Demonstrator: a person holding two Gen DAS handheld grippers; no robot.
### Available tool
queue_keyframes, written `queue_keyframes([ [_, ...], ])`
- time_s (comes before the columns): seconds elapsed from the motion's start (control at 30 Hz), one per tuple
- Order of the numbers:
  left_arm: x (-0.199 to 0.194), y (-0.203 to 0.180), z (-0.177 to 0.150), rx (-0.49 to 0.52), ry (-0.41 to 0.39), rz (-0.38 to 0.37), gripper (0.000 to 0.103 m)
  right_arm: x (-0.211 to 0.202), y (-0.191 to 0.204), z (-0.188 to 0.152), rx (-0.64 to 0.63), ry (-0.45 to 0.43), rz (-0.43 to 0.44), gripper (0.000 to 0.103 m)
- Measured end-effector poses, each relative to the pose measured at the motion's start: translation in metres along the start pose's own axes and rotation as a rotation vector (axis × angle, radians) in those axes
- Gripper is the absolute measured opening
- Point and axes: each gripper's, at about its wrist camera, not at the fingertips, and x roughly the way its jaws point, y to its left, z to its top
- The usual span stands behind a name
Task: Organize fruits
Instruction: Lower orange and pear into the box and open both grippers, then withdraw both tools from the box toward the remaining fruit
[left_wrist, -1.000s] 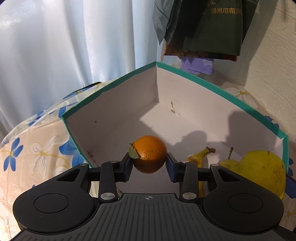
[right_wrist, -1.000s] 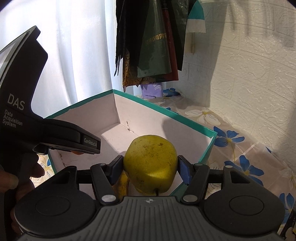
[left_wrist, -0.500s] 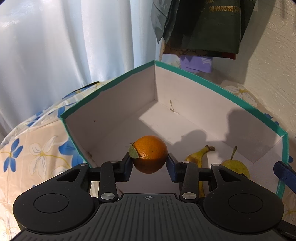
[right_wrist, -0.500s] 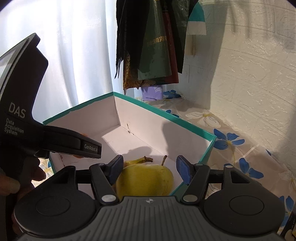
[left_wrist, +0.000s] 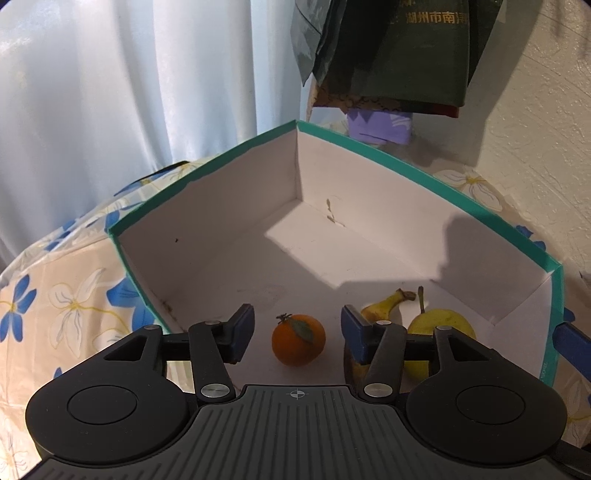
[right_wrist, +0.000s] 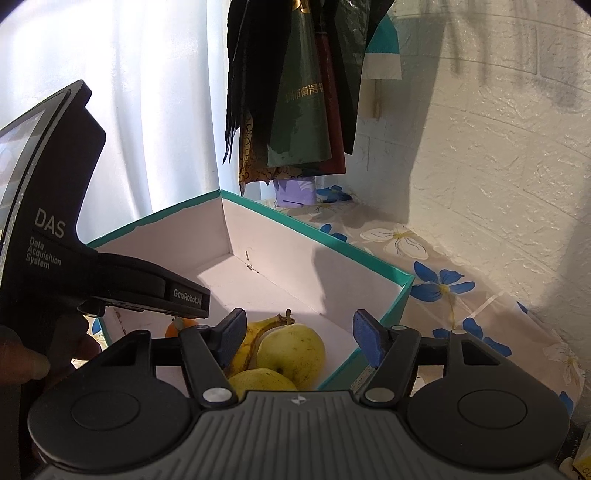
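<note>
Item one: the box (left_wrist: 424, 173), an open cardboard carton with matte white inner walls and a teal rim, set on a glossy cloth (left_wrist: 70, 314) printed with blue and white flowers.

Item two: the orange (left_wrist: 298, 339), round and dimpled with a small green leaf at its stalk. We find it on the box floor, in the gap between the blue pads of the left gripper (left_wrist: 297, 334) and touched by neither; the jaws are opening.

Item three: the banana (left_wrist: 384, 308), curved and yellow with a brown stalk. It lies just past the left gripper's right-hand finger, which covers its lower half.

Item four: the pear (left_wrist: 441, 323), smooth, yellow-green and long-stemmed, beside the banana and partly behind the same finger linkage. In the right wrist view we count a second pear (right_wrist: 264, 380), its lower part cut off by the gripper body.

Item five: the right gripper (right_wrist: 297, 338), black ribbed body, blue pads. Its fingers stand spread over the pears with nothing pressed between them; its right-hand pad sits over the box rim.

Both grippers tilt downward into the box. In the right wrist view the left gripper's body hides most of the orange, and a hand (right_wrist: 22, 363) shows only as fingers at the left edge. Dark bags (right_wrist: 295, 92) hang behind against a textured white wall (right_wrist: 498, 184) and a pale curtain (left_wrist: 110, 92)
</note>
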Motion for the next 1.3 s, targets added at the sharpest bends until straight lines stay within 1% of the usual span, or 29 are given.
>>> queue_keyframes([
  [0.03,-0.002,-0.001,0.000,0.002,-0.008,0.002,0.070,0.000,0.000,0.000,0.000,-0.001,-0.001,0.065],
  [0.07,-0.003,-0.002,-0.001,0.005,-0.015,0.006,0.073,-0.001,-0.001,0.000,0.000,-0.002,-0.003,0.065],
  [0.3,-0.013,0.004,0.001,-0.008,-0.020,0.022,0.073,-0.008,-0.002,-0.001,0.004,-0.007,-0.010,0.065],
  [0.4,-0.025,0.007,0.000,-0.001,-0.036,0.031,0.076,-0.014,-0.001,-0.001,0.003,-0.008,-0.012,0.065],
  [0.43,-0.030,0.008,0.000,0.003,-0.043,0.035,0.079,-0.017,-0.001,-0.001,0.003,-0.009,-0.012,0.065],
  [0.47,-0.038,0.010,-0.001,0.005,-0.055,0.039,0.079,-0.020,-0.001,-0.001,0.003,-0.011,-0.012,0.066],
  [0.5,-0.046,0.013,-0.003,0.004,-0.068,0.043,0.081,-0.024,0.000,-0.001,0.002,-0.014,-0.011,0.069],
  [0.57,-0.065,0.019,-0.006,-0.005,-0.107,0.051,0.092,-0.035,0.002,-0.001,-0.001,-0.024,-0.005,0.070],
  [0.6,-0.075,0.022,-0.009,-0.007,-0.131,0.054,0.094,-0.040,0.002,-0.002,-0.004,-0.031,0.001,0.071],
  [0.67,-0.096,0.029,-0.013,-0.011,-0.172,0.058,0.095,-0.050,0.004,-0.004,-0.012,-0.036,0.010,0.073],
  [0.73,-0.116,0.037,-0.017,-0.021,-0.205,0.045,0.097,-0.060,0.006,-0.007,-0.019,-0.041,0.019,0.076],
  [0.8,-0.135,0.047,-0.023,-0.028,-0.227,0.035,0.098,-0.069,0.008,-0.013,-0.028,-0.036,0.033,0.078],
  [0.87,-0.149,0.058,-0.033,-0.030,-0.238,0.052,0.100,-0.077,0.010,-0.020,-0.040,-0.025,0.053,0.079],
  [0.93,-0.158,0.069,-0.048,-0.025,-0.235,0.087,0.100,-0.085,0.013,-0.028,-0.046,-0.011,0.067,0.081],
  [1.03,-0.162,0.087,-0.078,-0.023,-0.198,0.166,0.100,-0.091,0.017,-0.041,-0.050,0.024,0.090,0.081],
  [1.07,-0.162,0.093,-0.089,-0.023,-0.174,0.190,0.100,-0.094,0.019,-0.046,-0.051,0.037,0.100,0.081],
  [1.13,-0.161,0.106,-0.109,-0.038,-0.134,0.216,0.100,-0.098,0.024,-0.056,-0.058,0.061,0.117,0.081],
  [1.2,-0.162,0.124,-0.131,-0.080,-0.086,0.234,0.100,-0.101,0.032,-0.064,-0.073,0.082,0.137,0.081],
  [1.3,-0.166,0.149,-0.159,-0.153,-0.031,0.219,0.100,-0.105,0.046,-0.074,-0.099,0.103,0.171,0.081],
])
